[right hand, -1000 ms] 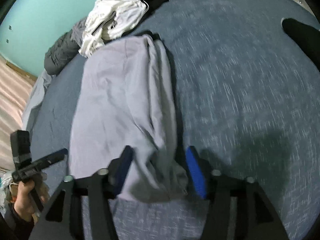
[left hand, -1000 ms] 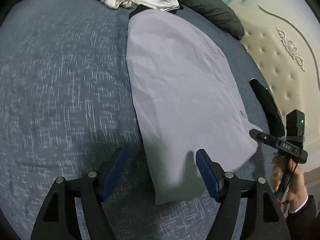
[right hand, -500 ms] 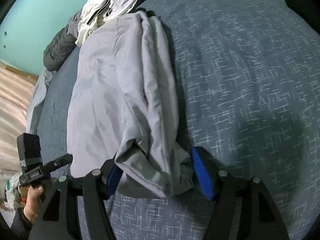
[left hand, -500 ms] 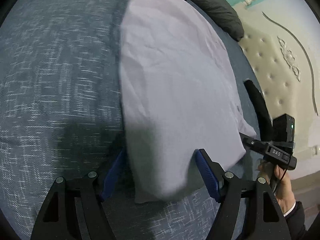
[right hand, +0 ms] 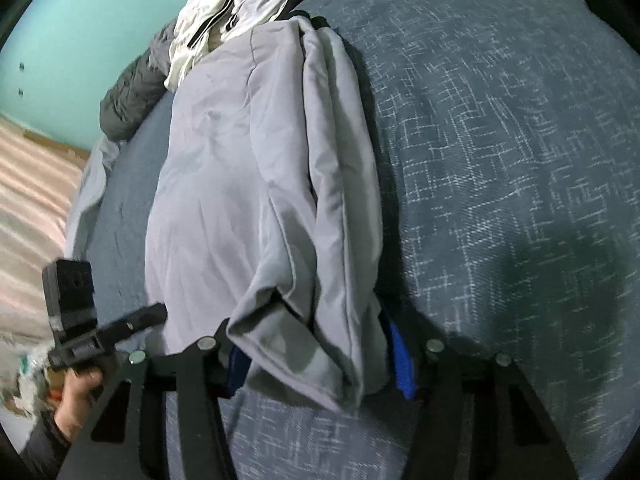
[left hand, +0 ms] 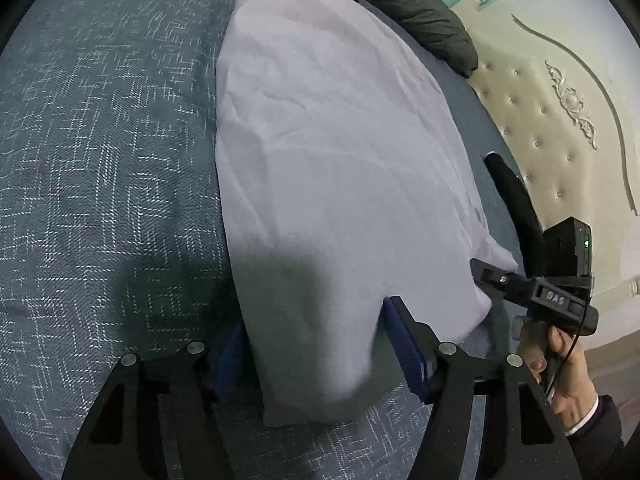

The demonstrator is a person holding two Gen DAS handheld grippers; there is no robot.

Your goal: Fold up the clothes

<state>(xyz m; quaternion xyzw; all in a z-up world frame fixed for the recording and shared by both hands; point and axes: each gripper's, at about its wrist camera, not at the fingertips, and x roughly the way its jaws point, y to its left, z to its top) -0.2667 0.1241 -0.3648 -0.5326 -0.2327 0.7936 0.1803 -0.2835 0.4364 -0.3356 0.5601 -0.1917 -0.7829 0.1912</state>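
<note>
Fingers (left hand: pixel 404 344) of my left gripper (left hand: pixel 316 356) straddle the near left corner of the pale grey garment (left hand: pixel 332 152), closing on it but not yet visibly pinching; blue pads sit either side of the cloth edge. Right gripper (right hand: pixel 320 360) same story: fingers (right hand: pixel 400 356) closing around the bunched, layered hem at the near right corner, cloth fills the gap, pads look close to touching but I can't call it a firm hold yet. Garment lies lengthwise on the blue patterned bed (left hand: pixel 100 140), already narrowed into a long strip, far end butting a pile of white clothes (right hand: pixel 224 20) and a dark jacket (left hand: pixel 420 20). Step in hand, as I read it: grabbing both near corners for the lengthwise fold. Next I need both grips finished evenly, catching all layers on the right, then lift together and carry the near end toward the far end, keeping edges lined up.
</note>
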